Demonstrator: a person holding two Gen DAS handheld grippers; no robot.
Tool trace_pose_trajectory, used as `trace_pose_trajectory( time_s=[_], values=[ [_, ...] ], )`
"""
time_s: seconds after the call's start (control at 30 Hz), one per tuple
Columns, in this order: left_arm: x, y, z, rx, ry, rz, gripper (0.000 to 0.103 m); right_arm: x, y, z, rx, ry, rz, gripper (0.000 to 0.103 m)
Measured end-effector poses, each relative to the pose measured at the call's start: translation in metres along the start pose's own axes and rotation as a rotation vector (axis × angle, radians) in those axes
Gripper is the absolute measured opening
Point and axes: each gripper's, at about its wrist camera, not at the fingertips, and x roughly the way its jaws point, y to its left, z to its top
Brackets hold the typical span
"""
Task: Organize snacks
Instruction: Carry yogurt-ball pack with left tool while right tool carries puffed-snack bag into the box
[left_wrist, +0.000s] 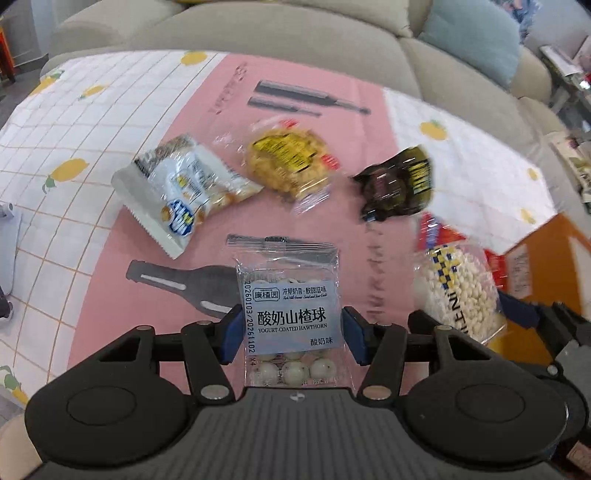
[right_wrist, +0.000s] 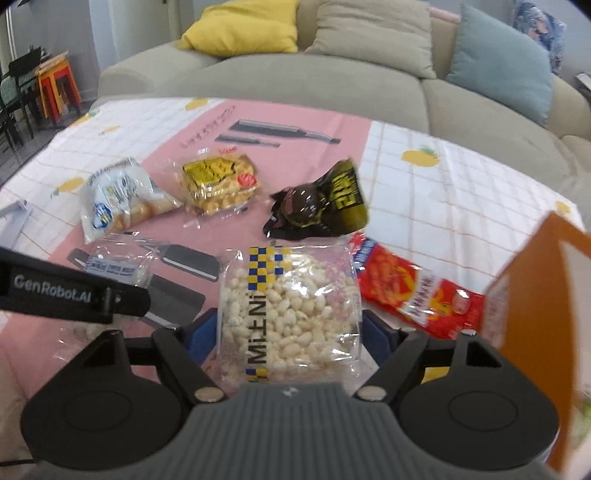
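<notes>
Left wrist view, left hand-held gripper (left_wrist: 289, 332) pinching clear yogurt-hawthorn packet (left_wrist: 290, 314), right hand-held gripper (right_wrist: 288, 328) pinching puffed-rice bag (right_wrist: 288, 310)

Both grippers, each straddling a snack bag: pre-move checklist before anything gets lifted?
1. Left gripper centred on the clear yogurt-coated hawthorn bag: ok, a blue pad on each side.
2. Left jaws clamped on it: cannot tell; the pads sit at the bag's edges without visibly squeezing it.
3. Right gripper centred on the clear bag of white puffed pieces: ok.
4. Right jaws clamped: cannot tell, same reason.
5. Red snack packet free of the right gripper: ok, it lies beside it.
6. Orange cardboard box open to receive: cannot tell, only its side shows.
</notes>
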Motion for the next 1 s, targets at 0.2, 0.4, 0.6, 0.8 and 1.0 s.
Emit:
trace_pose_trajectory(
  time_s=[0.2,0.4,0.6,0.8,1.0],
  values=[
    [-0.047,-0.023,0.001,0.034,-0.069,-0.055,0.063,-0.058,-0.011,0.000,0.040,-0.072,-0.010,0.078],
    [-0.090,-0.056,-0.002,0.090,-0.117,-0.136,0.063,-0.111,-0.035,-0.001,0.107,-0.117,-0.007,0.078],
    [-0.119,-0.106,0.001,0.180,-0.128,-0.277,0.064,-0.159,-0.082,-0.005,0.162,-0.131,-0.027,0.078],
    [-0.119,-0.173,0.006,0.280,-0.048,-0.440,0.064,-0.202,-0.152,-0.013,0.233,-0.065,-0.079,0.078],
    [-0.084,-0.241,0.009,0.335,0.098,-0.535,0.064,-0.216,-0.221,-0.023,0.337,0.066,-0.112,0.078]
  ],
)
